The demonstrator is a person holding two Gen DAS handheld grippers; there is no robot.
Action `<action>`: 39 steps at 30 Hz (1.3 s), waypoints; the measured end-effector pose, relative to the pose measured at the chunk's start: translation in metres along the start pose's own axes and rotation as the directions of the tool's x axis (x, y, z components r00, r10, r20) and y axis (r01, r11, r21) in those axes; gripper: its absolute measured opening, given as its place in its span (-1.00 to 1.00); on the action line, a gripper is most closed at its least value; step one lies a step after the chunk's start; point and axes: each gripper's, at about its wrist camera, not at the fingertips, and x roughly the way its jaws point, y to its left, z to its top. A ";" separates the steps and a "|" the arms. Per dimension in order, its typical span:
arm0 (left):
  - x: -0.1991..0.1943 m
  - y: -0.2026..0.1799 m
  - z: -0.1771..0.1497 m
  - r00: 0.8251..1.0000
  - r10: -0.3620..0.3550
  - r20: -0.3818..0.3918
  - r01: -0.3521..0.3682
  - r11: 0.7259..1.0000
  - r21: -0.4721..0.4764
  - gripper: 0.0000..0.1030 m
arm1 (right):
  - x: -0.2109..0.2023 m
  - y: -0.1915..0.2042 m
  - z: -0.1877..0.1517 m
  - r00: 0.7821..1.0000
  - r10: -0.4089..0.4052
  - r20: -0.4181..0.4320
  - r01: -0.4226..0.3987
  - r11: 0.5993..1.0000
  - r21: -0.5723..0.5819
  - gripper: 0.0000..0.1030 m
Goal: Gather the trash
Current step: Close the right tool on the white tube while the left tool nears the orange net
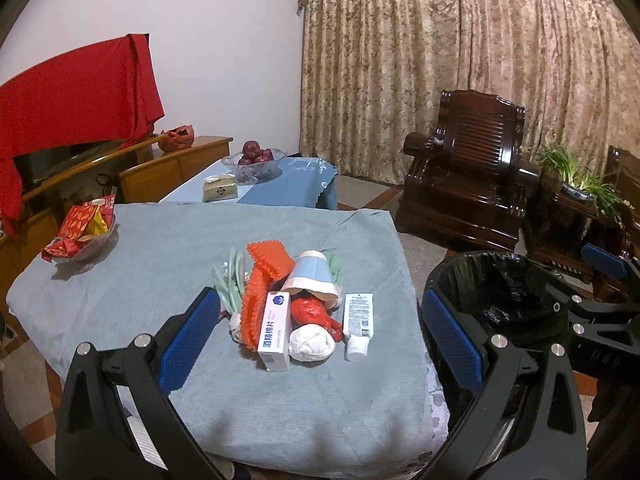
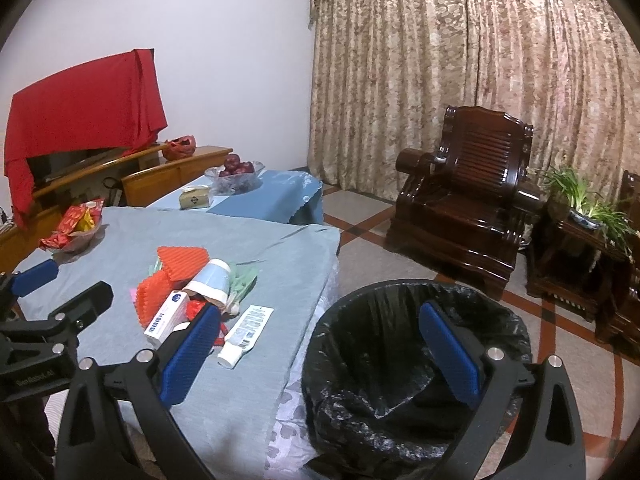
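A pile of trash lies on the grey-blue tablecloth (image 1: 160,248): orange ridged foam (image 1: 266,266), a tipped blue paper cup (image 1: 312,278), a white box (image 1: 276,330), a red wrapper (image 1: 310,312), a white paper ball (image 1: 312,343), a white tube (image 1: 358,320) and green foam netting (image 1: 230,284). My left gripper (image 1: 320,344) is open and empty, just in front of the pile. My right gripper (image 2: 320,350) is open and empty, over the near rim of the black-lined bin (image 2: 380,400) beside the table's right edge. The pile also shows in the right wrist view (image 2: 200,292).
A glass dish of red snack packets (image 1: 82,232) stands at the table's far left. Behind is a low table with an apple bowl (image 1: 256,158) and a tissue box (image 1: 219,188). A dark wooden armchair (image 1: 468,176) and a plant (image 1: 580,180) stand at right.
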 end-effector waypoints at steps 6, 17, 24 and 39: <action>0.010 0.012 -0.003 0.999 0.026 -0.018 -0.026 1.000 -0.017 0.90 | 0.017 0.019 0.004 0.999 0.037 -0.026 -0.037 0.999 -0.018 0.88; 0.060 0.092 -0.027 0.988 0.136 -0.074 -0.142 0.987 -0.076 0.90 | 0.080 0.071 -0.009 0.992 0.087 -0.090 -0.091 0.995 -0.042 0.84; 0.091 0.123 -0.045 0.977 0.179 -0.111 -0.187 0.980 -0.066 0.90 | 0.135 0.095 -0.040 0.976 0.095 -0.195 -0.108 0.993 -0.056 0.56; 0.122 0.121 -0.067 0.975 0.150 -0.165 -0.163 0.985 -0.064 0.90 | 0.201 0.103 -0.079 0.936 0.077 -0.343 -0.101 0.993 -0.052 0.27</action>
